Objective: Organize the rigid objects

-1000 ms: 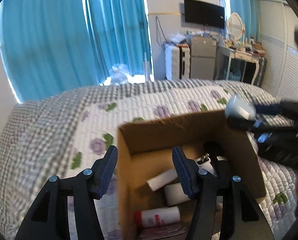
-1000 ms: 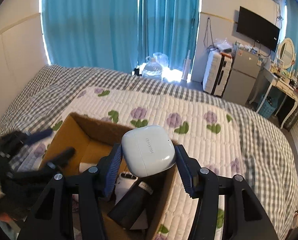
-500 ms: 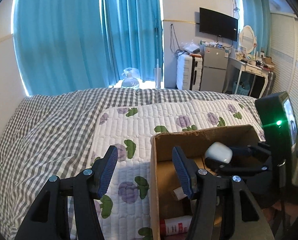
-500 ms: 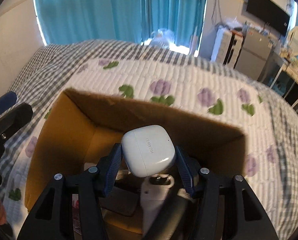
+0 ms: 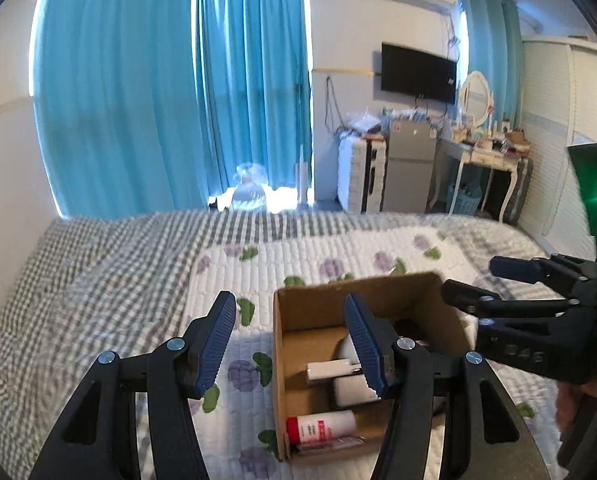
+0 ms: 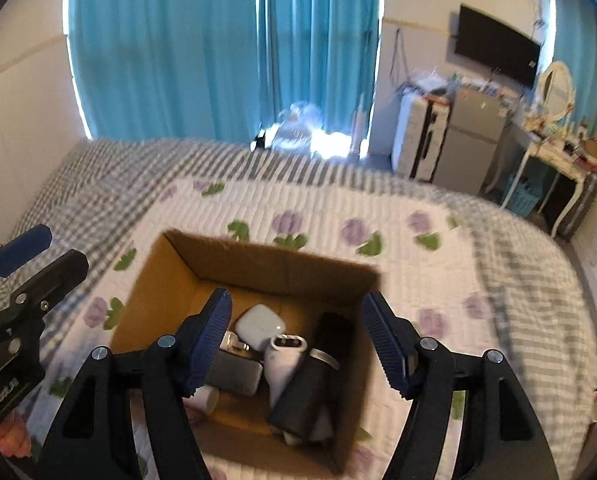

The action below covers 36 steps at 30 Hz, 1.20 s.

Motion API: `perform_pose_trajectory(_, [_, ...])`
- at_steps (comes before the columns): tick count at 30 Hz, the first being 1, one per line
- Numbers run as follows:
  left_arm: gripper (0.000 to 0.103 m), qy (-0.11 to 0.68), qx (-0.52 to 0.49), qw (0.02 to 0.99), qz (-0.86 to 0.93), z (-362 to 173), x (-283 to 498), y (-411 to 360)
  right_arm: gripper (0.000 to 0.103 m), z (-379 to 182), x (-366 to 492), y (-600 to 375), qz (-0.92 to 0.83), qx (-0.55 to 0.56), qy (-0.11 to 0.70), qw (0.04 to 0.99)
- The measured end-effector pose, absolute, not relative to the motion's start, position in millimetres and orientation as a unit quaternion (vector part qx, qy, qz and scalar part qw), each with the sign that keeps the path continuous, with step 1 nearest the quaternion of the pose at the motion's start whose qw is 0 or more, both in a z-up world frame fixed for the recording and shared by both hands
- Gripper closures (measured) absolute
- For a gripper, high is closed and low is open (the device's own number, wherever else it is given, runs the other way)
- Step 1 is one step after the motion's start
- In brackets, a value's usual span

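An open cardboard box (image 6: 186, 268) sits on the quilted bed; it also shows in the left wrist view (image 5: 310, 320). A white earbuds case (image 6: 259, 324) lies inside it at the back, beside a white device (image 6: 284, 360), a black cylinder (image 6: 310, 384) and a grey block (image 6: 234, 376). A red-capped white tube (image 5: 322, 428) lies near the box's front. My right gripper (image 6: 300, 342) is open and empty above the box. My left gripper (image 5: 292, 342) is open and empty over the box's left wall. The right gripper also shows at the right of the left wrist view (image 5: 474, 284).
The flowered quilt (image 6: 398, 240) and checked bedspread (image 5: 98, 264) surround the box. Blue curtains (image 5: 170, 92), a water jug (image 5: 248, 194), a suitcase, a small fridge (image 5: 410, 168) and a dressing table (image 5: 486, 160) stand beyond the bed.
My right gripper opened and let go of the white earbuds case, which now lies in the box. Both grippers pulled back and up from the box.
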<state>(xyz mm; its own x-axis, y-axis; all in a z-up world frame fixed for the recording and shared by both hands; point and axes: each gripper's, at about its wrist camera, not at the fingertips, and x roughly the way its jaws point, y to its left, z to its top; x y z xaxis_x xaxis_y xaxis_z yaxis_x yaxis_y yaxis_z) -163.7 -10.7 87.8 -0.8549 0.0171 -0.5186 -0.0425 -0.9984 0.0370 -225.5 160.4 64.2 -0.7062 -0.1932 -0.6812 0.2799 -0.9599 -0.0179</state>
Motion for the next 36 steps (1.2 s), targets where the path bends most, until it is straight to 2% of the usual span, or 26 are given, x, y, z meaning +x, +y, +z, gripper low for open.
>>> perform_pose_trajectory(6, [0.045,0.029,-0.206,0.027,0.978,157.8,-98.4,-0.2,0.037,151.1,-142.8,187.9,-0.949,0.283,0.076,0.116])
perform_pose_trajectory(7, [0.045,0.032,-0.194,0.027,0.980,166.0,-86.3,2.2,0.049,162.6,-128.7,191.1,-0.953,0.269,0.078,0.115])
perform_pose_trajectory(9, [0.045,0.039,-0.172,0.036,0.984,178.7,-61.4,7.2,0.059,189.9,-89.4,198.7,-0.962,0.224,0.085,0.128])
perform_pose_trajectory(12, [0.044,0.044,-0.145,0.050,0.987,188.0,-29.4,12.7,0.059,210.8,-46.9,206.1,-0.971,0.180,0.090,0.127])
perform_pose_trajectory(14, [0.038,0.038,-0.138,0.058,0.988,187.9,-17.2,13.3,0.059,218.0,-25.7,210.6,-0.976,0.159,0.086,0.125])
perform_pose_trajectory(16, [0.020,0.028,-0.136,0.061,0.988,183.2,-10.8,12.2,0.059,219.3,-8.6,213.7,-0.979,0.141,0.077,0.122])
perform_pose_trajectory(17, [0.020,0.025,-0.131,0.061,0.989,179.9,-8.8,11.3,0.059,216.4,-3.6,215.7,-0.981,0.136,0.067,0.121])
perform_pose_trajectory(18, [0.020,0.026,-0.126,0.064,0.990,174.7,-8.2,10.7,0.058,213.5,-1.5,217.6,-0.982,0.133,0.057,0.121])
perform_pose_trajectory(21, [0.014,0.027,-0.125,0.053,0.990,156.6,-12.5,9.7,0.039,195.3,-1.8,223.9,-0.984,0.123,0.024,0.125])
perform_pose_trajectory(23, [0.011,0.023,-0.129,0.048,0.990,141.0,-16.3,8.4,0.034,180.7,-5.1,226.5,-0.986,0.118,0.015,0.120])
perform_pose_trajectory(24, [0.011,0.023,-0.128,0.045,0.991,134.5,-15.3,7.6,0.029,170.4,-11.3,226.6,-0.986,0.120,0.014,0.113])
perform_pose_trajectory(27, [0.000,0.031,-0.122,0.022,0.992,106.4,-23.5,2.8,0.011,140.4,-25.3,228.3,-0.986,0.128,0.004,0.102])
perform_pose_trajectory(28, [0.000,0.032,-0.121,0.011,0.992,97.9,-24.5,1.7,0.005,131.2,-28.5,228.0,-0.986,0.130,0.002,0.102])
perform_pose_trajectory(36, [0.000,-0.003,-0.158,0.026,0.987,52.4,-32.2,-11.7,0.000,59.7,-51.4,218.9,-0.982,0.156,0.025,0.099])
